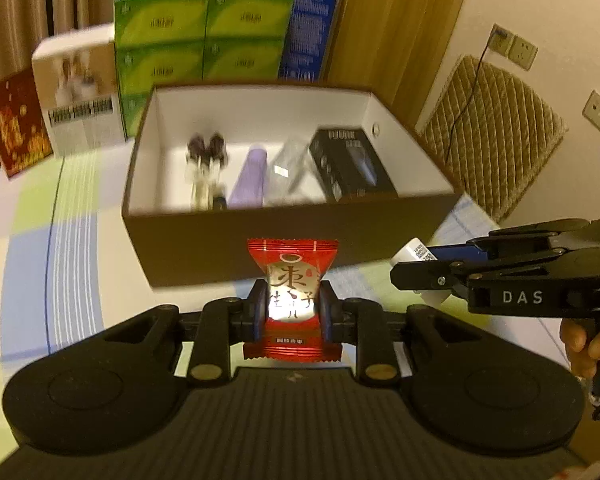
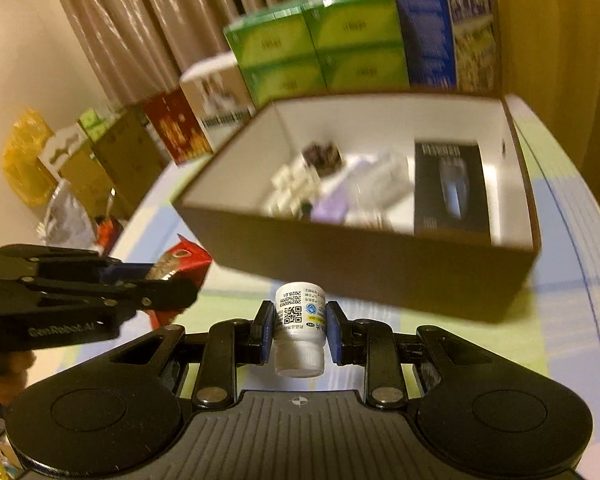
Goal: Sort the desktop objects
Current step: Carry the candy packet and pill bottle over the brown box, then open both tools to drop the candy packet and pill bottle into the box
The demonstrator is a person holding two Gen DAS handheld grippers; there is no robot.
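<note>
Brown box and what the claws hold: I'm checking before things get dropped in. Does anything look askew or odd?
Only one thing: the small white bottle in the right claw is held upside down, cap toward the camera. The red candy packet sits straight in the left claw. The brown box looks undamaged.

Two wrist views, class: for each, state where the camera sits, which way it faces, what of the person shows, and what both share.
Left wrist: on the left gripper, facing forward and down at the open box; it holds a red packet; the right gripper and a hand show at right.
Right wrist: on the right gripper, facing the same box; it holds a white bottle; the left gripper shows at left.
Shared: box, green cartons, both grippers.
</note>
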